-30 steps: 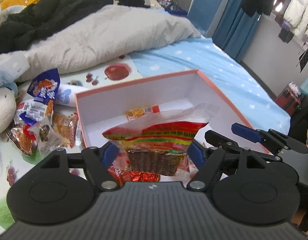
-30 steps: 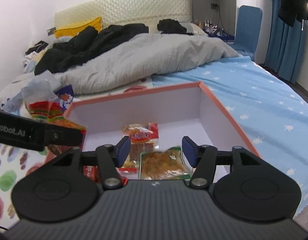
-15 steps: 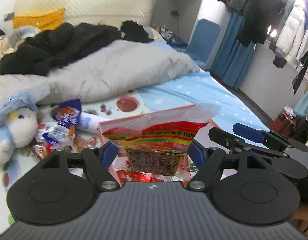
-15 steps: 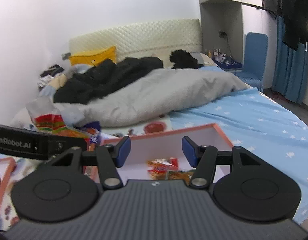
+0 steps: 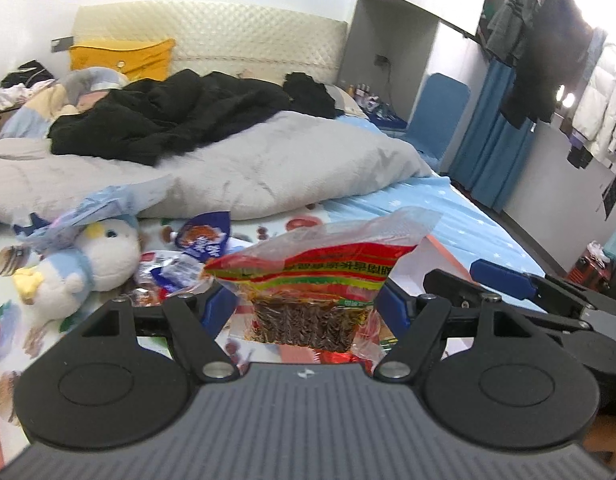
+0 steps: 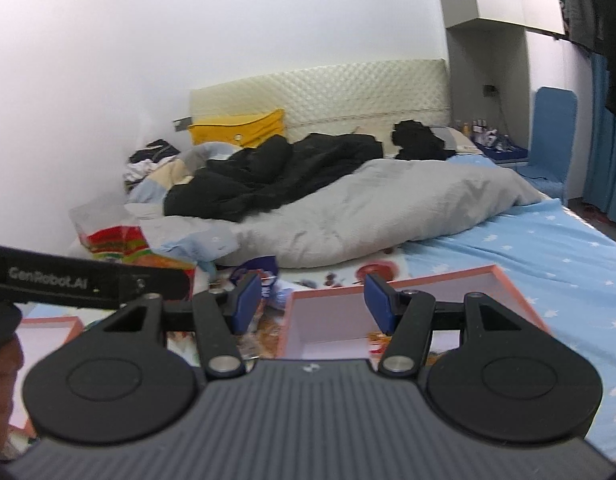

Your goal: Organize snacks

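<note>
Both cameras have tipped up since a second ago: the box that filled each view then now sits low in the frame, and the headboard and wall have come into sight, while the packet is still clamped as before.

Left wrist view: the left gripper (image 5: 308,304) is closed on a snack packet (image 5: 313,280) (red, yellow and green print, clear top, dark brown contents), its blue pads pressing the packet's two sides. The packet stands upright between the fingers, lifted clear of the bed. Behind it only a corner of the box (image 5: 423,264) shows, white inside with an orange rim. To the left lie loose snacks (image 5: 176,268) on the printed sheet, among them a blue packet (image 5: 206,236), and just beside them a plush penguin (image 5: 80,264). A grey duvet (image 5: 268,168) and black clothes (image 5: 168,120) lie further back. The right gripper's fingers reach in from the right.

Right wrist view: the right gripper (image 6: 311,300) stands apart with nothing between its pads. The box (image 6: 427,280) lies below and ahead of it, with a few snacks on its floor. At left the left gripper (image 6: 108,280) holds the packet (image 6: 116,240) above the sheet. A second orange-rimmed tray (image 6: 48,324) shows at the far left (partly hidden).
</note>
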{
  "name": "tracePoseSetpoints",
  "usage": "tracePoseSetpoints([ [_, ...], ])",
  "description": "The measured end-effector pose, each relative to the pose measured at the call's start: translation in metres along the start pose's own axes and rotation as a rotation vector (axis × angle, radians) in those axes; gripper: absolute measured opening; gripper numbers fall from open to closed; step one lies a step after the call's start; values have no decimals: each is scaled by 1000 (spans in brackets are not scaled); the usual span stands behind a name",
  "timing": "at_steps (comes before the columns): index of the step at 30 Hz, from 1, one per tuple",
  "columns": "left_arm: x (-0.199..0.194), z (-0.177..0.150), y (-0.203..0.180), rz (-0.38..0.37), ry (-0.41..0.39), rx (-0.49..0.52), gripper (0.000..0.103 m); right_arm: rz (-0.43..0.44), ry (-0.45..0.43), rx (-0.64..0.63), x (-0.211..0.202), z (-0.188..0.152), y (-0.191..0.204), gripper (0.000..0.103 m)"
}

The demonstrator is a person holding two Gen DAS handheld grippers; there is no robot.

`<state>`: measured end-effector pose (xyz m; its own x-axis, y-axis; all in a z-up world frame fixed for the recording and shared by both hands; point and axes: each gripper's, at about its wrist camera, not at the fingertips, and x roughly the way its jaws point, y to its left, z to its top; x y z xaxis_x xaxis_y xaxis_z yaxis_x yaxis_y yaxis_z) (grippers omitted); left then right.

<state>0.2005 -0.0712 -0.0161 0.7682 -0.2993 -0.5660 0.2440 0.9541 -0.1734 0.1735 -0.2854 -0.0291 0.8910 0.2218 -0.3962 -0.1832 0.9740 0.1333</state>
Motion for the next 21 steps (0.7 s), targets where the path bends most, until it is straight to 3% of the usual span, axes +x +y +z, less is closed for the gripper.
tracePoseSetpoints([
  [21,-36,-71,70,81,19,-88,78,84,49,0,-11,-52,57,59],
])
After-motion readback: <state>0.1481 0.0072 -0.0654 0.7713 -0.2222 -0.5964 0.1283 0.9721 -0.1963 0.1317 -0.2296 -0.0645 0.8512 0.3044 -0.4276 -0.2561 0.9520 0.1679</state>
